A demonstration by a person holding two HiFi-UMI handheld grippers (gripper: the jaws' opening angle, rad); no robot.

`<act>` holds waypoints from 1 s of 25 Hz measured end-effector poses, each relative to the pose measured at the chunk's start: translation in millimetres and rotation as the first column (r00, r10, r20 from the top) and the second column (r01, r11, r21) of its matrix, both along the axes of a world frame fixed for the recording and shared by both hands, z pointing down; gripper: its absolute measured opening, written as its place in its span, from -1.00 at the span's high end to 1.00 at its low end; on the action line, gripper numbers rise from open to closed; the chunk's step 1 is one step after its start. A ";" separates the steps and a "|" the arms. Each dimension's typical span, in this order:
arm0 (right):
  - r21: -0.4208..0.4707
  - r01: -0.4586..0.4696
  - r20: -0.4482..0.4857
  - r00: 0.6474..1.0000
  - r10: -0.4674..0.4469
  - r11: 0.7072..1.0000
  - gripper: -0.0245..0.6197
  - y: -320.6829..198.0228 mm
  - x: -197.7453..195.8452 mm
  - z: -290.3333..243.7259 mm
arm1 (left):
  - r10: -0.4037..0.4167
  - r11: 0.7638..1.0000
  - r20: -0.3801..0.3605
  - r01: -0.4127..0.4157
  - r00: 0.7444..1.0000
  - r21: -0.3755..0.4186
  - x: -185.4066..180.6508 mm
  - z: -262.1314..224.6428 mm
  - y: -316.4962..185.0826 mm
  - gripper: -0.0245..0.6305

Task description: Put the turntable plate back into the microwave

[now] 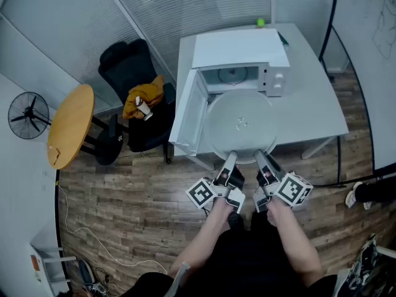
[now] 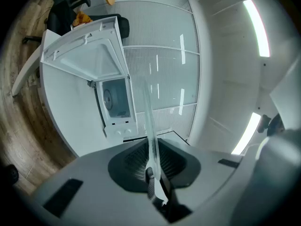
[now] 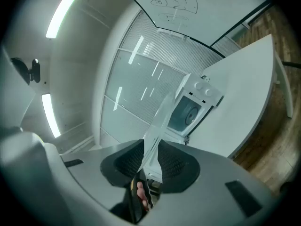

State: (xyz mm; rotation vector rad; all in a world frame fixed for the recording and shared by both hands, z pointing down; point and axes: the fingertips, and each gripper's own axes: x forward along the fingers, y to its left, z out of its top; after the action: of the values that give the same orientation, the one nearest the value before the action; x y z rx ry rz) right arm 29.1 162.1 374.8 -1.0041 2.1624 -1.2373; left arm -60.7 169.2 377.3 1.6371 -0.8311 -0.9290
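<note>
**Operator:** Head view first. Where's the plate?

**Spotter:** You hold the turntable plate by its near rim. Your left gripper and right gripper sit side by side on it. The plate lies about level in front of the microwave, over the near part of the surface. Its near edge reaches out past the surface's near edge, and it is not yet inside the cavity. The door stands open to the left. Left of the surface is a black chair with an orange garment on it. Further left are a round wooden table and a fan.

**Operator:** And the left gripper view?

**Spotter:** Your jaws are clamped on the plate's rim. The glass shows edge-on, running from between the pads toward the far side. The open microwave is just left of that line, with its door swung out toward the wooden floor.

**Operator:** Right gripper view?

**Spotter:** Much the same. Your jaws grip the rim, and the plate rises edge-on from between the pads. The microwave's open cavity is just right of it, on the surface.
</note>
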 end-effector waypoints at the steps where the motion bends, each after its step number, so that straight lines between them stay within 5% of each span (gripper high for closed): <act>1: 0.002 0.000 -0.005 1.000 0.000 1.000 0.60 1.7 -1.1 -0.3 | 0.001 1.000 -0.002 -0.001 1.000 0.002 -1.2 -0.1 1.9 0.78; 13: -0.012 -0.031 -0.047 0.998 0.030 0.999 0.59 23.5 -15.0 2.7 | 0.052 0.998 0.090 -0.055 0.995 0.034 -16.3 1.4 20.9 0.78; 25: -0.020 -0.068 -0.065 0.996 0.066 0.998 0.61 13.5 -26.2 17.6 | 0.087 0.996 0.066 -0.087 0.994 -0.003 -26.6 20.8 9.8 0.76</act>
State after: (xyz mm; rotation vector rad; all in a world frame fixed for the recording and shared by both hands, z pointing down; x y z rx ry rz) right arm 3.0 175.6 392.4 -1.1309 2.1492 -1.2162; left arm -87.3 179.0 398.0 1.6979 -0.7980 -0.8174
